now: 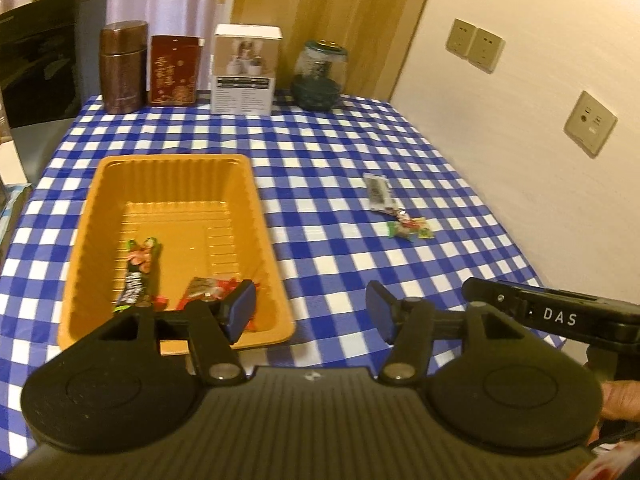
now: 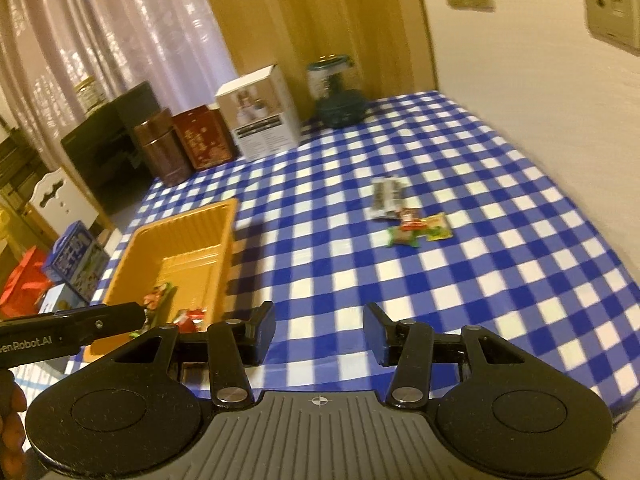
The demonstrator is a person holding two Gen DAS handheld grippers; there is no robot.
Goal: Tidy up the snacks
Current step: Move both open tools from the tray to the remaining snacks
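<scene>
An orange tray (image 1: 176, 166) sits on the blue checked table; it also shows in the right wrist view (image 2: 188, 220). In it lie a long dark snack bar (image 1: 138, 274) and a red wrapped snack (image 1: 204, 286). On the cloth to the right lie a grey snack packet (image 1: 378, 192) and small colourful candies (image 1: 408, 228); in the right wrist view the packet (image 2: 386, 198) and the candies (image 2: 420, 226) lie mid-table. My left gripper (image 1: 310, 306) is open and empty over the tray's near right corner. My right gripper (image 2: 320, 332) is open and empty above the table's near edge.
At the table's back stand a brown canister (image 1: 122, 66), a red tin (image 1: 174, 70), a white box (image 1: 245, 70) and a glass jar (image 1: 319, 74). A wall with sockets (image 1: 590, 122) runs along the right. Boxes and bags (image 2: 72, 264) lie on the floor at left.
</scene>
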